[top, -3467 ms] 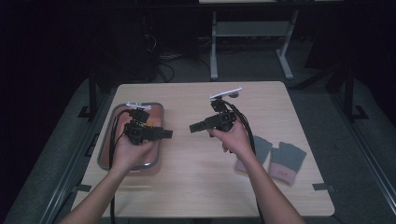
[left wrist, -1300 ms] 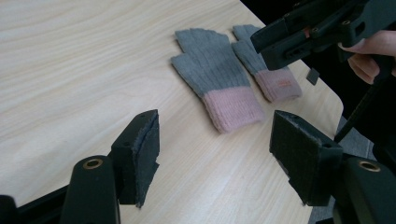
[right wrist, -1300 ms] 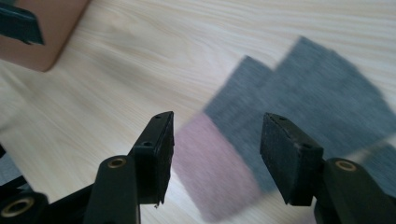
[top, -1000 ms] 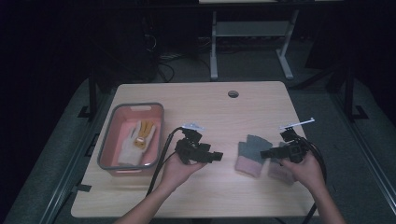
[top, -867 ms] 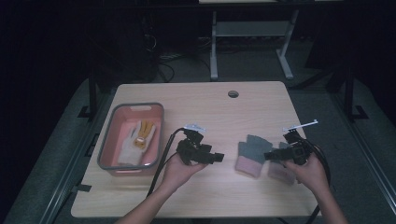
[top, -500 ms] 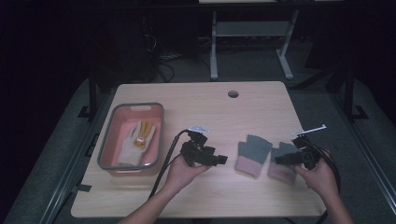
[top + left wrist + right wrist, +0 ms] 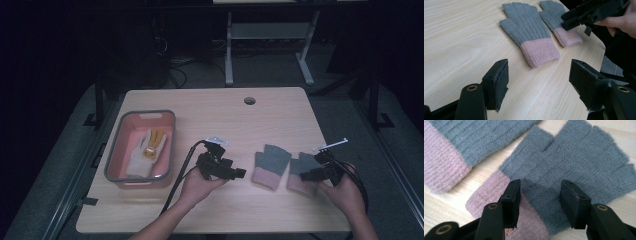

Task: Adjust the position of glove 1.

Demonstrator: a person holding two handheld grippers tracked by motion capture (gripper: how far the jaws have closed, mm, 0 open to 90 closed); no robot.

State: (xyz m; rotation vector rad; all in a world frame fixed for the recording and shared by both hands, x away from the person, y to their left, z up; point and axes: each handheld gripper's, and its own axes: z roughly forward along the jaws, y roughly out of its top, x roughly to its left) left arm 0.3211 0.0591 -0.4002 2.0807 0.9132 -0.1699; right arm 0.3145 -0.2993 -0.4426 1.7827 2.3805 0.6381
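1. Right gripper [image 7: 539, 202], jaws parted and empty, poised directly over the nearer grey knitted fingerless glove with pink cuff [image 7: 574, 170], at its cuff end
2. That glove's long axis runs away from the person
3. Left gripper [image 7: 539, 85], spread wide and empty, sits left of the second matching glove [image 7: 529, 32]

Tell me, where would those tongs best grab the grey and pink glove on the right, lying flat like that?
Probably near the wrist of the right glove, where grey knit meets the pink cuff. It lies flat on the table, so nothing sticks up; the right tongs would come straight down, open jaws astride the fabric, and pinch up a fold. The cuff's thick ribbing should bunch easily.
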